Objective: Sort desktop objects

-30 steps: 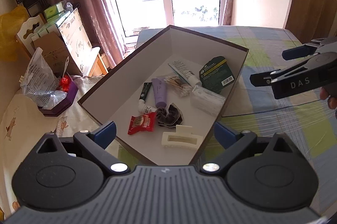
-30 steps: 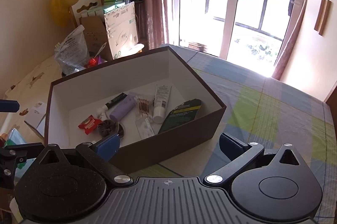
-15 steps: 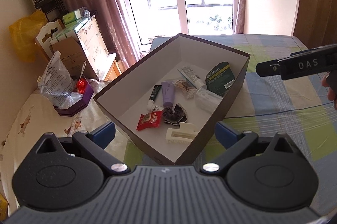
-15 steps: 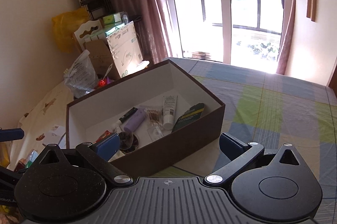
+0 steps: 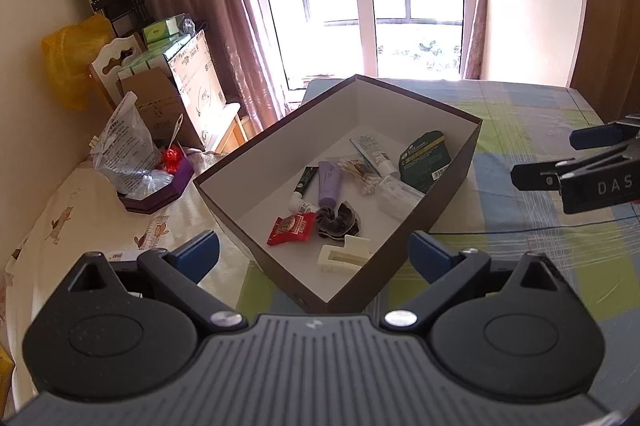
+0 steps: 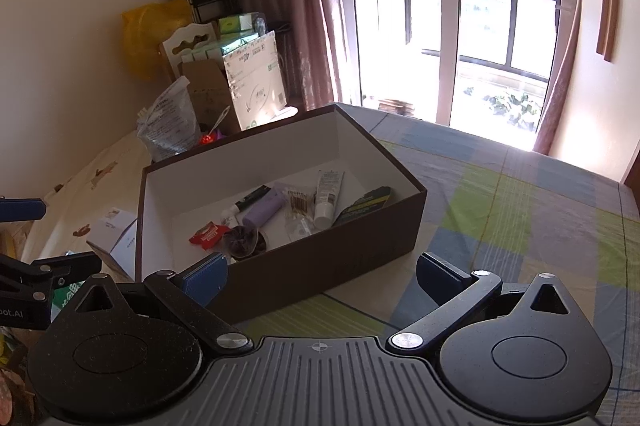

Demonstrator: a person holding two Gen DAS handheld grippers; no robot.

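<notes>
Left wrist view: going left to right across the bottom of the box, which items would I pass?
Red snack packet → purple tube → cotton swabs → dark green sachet, leaning on the right wall of the brown box.

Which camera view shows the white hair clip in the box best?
The left wrist view. There the white hair clip lies fully visible on the floor of the box, next to the dark scrunchie. In the right wrist view the near box wall and a blue finger hide it almost completely.
</notes>
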